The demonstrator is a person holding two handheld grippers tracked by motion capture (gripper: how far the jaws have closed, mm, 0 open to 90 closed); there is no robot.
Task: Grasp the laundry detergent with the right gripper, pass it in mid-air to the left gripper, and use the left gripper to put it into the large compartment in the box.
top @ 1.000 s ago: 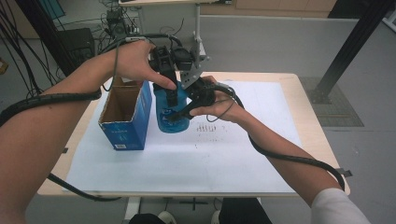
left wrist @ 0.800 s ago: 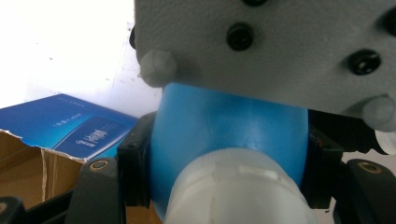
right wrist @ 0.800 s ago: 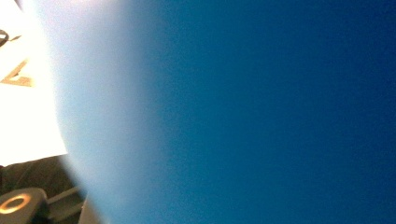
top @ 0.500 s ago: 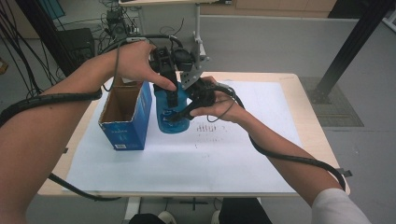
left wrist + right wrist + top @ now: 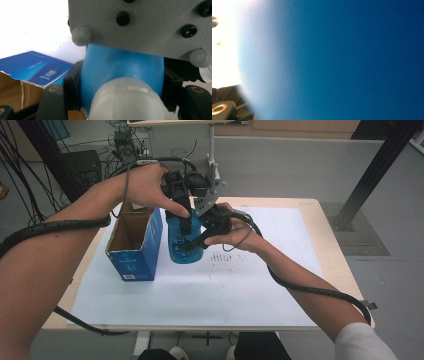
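Observation:
A blue bottle (image 5: 182, 251) with a white cap (image 5: 127, 100) stands upright on the white paper sheet (image 5: 200, 290). My left gripper (image 5: 186, 222) comes down from above, and its jaws press both sides of the bottle (image 5: 120, 65) just below the cap. My right gripper (image 5: 194, 242) reaches in from the right, shut across the bottle's body, with one black finger lying over the front. In the right gripper view the bottle's blue wall (image 5: 349, 62) is very close and blurred, beside one fingertip (image 5: 223, 108). The right gripper's grey plate (image 5: 140, 22) hangs over the bottle.
An open blue cardboard box (image 5: 132, 245) stands right beside the bottle on its left, flaps up (image 5: 37, 72). Black cables trail from both grippers along the forearms. A wooden table (image 5: 325, 225) carries the paper, and black stands and gear sit on the floor beyond.

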